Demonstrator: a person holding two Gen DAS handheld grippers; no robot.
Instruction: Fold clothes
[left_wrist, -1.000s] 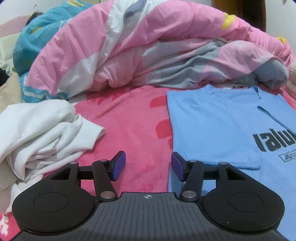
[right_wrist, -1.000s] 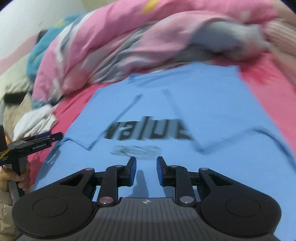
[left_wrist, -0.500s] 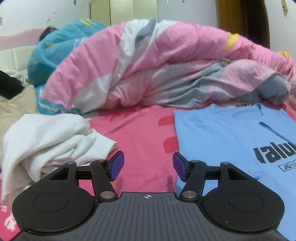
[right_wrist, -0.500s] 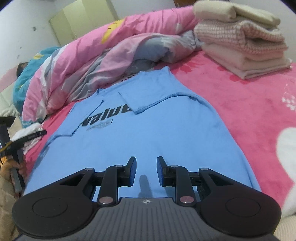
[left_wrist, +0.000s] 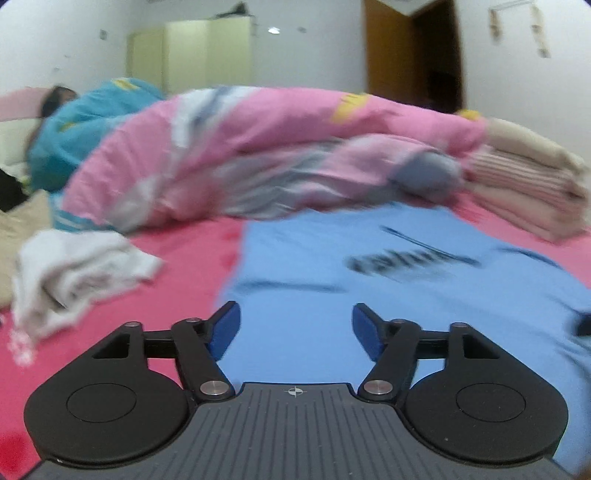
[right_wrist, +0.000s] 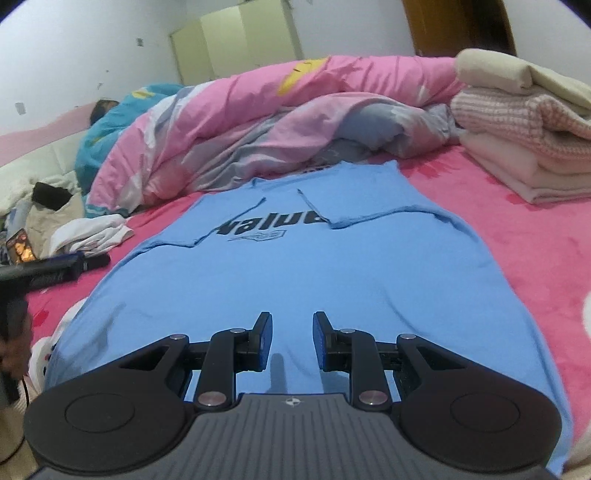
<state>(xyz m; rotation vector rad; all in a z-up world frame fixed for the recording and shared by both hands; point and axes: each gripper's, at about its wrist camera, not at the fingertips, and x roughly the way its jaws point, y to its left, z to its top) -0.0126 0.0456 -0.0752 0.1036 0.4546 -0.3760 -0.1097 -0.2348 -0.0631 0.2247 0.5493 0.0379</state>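
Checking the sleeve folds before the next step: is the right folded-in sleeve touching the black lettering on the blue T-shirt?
Touching. The right wrist view shows the sleeve lying over the right end of the lettering, hiding part of it.

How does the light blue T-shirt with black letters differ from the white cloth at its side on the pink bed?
The light blue T-shirt lies spread flat with both sleeves folded inward; the white cloth sits crumpled in a heap. The T-shirt carries black lettering, while the white cloth looks plain. The T-shirt covers far more of the bed than the white cloth. Both rest on the pink bed cover, and neither gripper holds either one.
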